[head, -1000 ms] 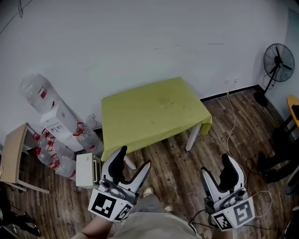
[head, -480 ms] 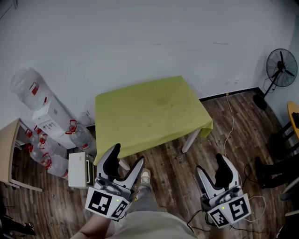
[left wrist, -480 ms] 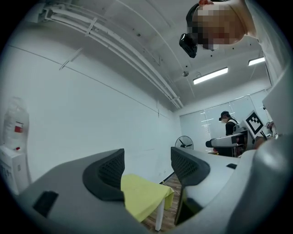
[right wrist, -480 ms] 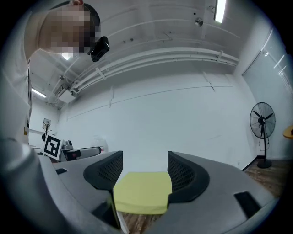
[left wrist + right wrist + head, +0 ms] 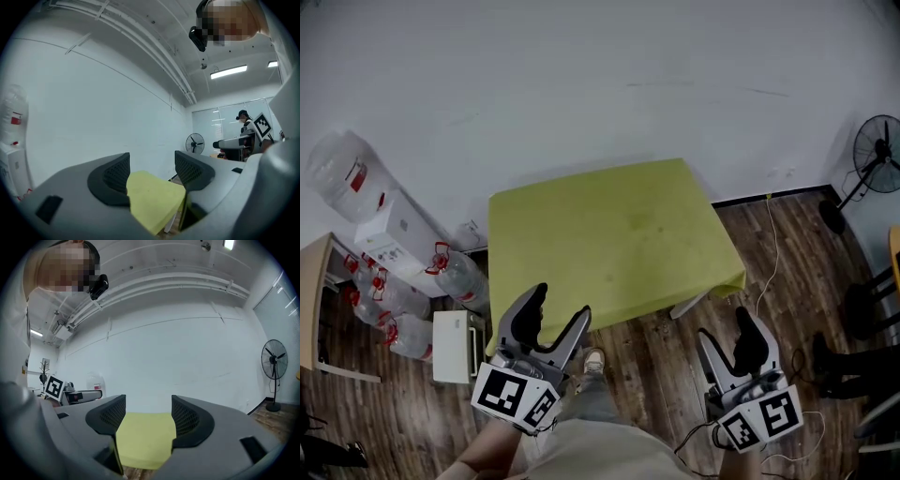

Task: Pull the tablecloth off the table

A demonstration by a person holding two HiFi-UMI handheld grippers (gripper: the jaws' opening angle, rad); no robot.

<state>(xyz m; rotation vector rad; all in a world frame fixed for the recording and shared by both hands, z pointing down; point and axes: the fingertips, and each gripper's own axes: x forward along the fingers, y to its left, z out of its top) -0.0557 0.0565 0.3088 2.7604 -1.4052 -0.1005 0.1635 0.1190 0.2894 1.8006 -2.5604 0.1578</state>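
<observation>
A yellow-green tablecloth [image 5: 605,239] covers a small table against the white wall, hanging over its edges; one white leg [image 5: 686,305] shows at the front right. My left gripper [image 5: 555,315] is held open just short of the cloth's near left corner, nothing between its fingers. My right gripper [image 5: 727,336] is open too, above the floor a little in front of the near right corner. Both gripper views look along open jaws at the tablecloth [image 5: 152,199], which in the right gripper view [image 5: 143,439] lies ahead and apart.
Water bottles [image 5: 455,277] and a white dispenser [image 5: 394,230] stand left of the table, with a white box [image 5: 450,335] beside them. A fan [image 5: 874,150] and a cable [image 5: 772,244] are at the right. A wooden desk corner [image 5: 309,291] is far left. My shoe [image 5: 593,360] is on the floor.
The table has come nearer and larger in the head view. Both grippers, still open, are now closer to its near edge.
</observation>
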